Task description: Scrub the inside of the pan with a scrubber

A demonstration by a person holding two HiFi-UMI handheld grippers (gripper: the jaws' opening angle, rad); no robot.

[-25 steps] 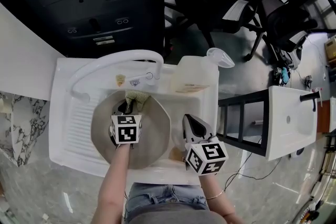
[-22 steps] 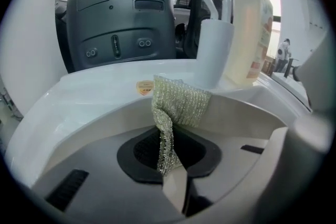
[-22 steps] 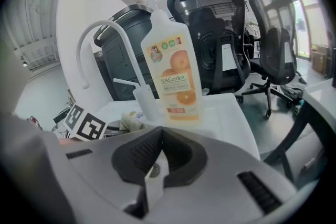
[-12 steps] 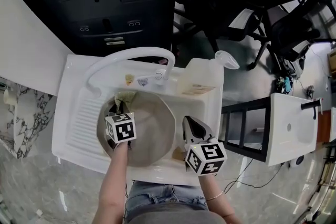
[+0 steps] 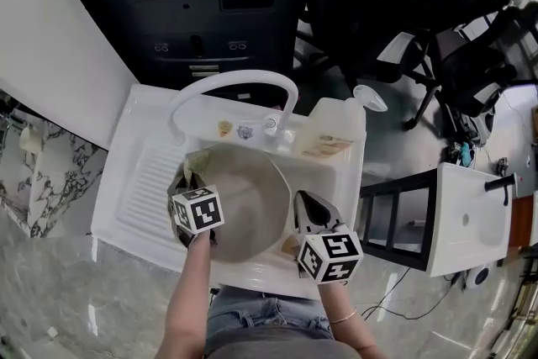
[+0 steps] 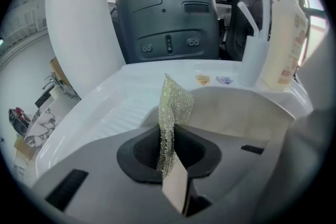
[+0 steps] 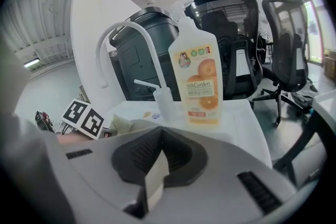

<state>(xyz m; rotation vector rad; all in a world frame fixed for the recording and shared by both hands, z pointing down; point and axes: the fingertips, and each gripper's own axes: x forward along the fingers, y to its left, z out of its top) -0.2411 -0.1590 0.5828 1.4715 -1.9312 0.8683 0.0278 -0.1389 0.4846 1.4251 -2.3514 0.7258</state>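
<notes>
A round grey-beige pan (image 5: 248, 202) lies in the white sink (image 5: 143, 126). At the pan's far left rim my left gripper (image 5: 187, 176) is shut on a yellow-green mesh scrubber (image 5: 195, 160). In the left gripper view the scrubber (image 6: 173, 107) stands upright between the jaws, with the pan's pale wall (image 6: 241, 113) to its right. By the pan's right rim my right gripper (image 5: 304, 202) points along the sink. Its jaws are shut in the right gripper view (image 7: 160, 152), with nothing visible between them. The left gripper's marker cube (image 7: 84, 118) shows at the left there.
A curved white faucet (image 5: 235, 84) arches over the basin's far side. An orange-labelled soap bottle (image 7: 200, 81) stands on the sink's back right corner. A ribbed drainboard (image 5: 147, 181) lies left of the pan. A dark machine (image 5: 202, 4) and office chairs (image 5: 454, 55) stand behind.
My left gripper has carried the scrubber from the pan's far middle rim over to its far left side. The right gripper has stayed by the pan's right rim.
</notes>
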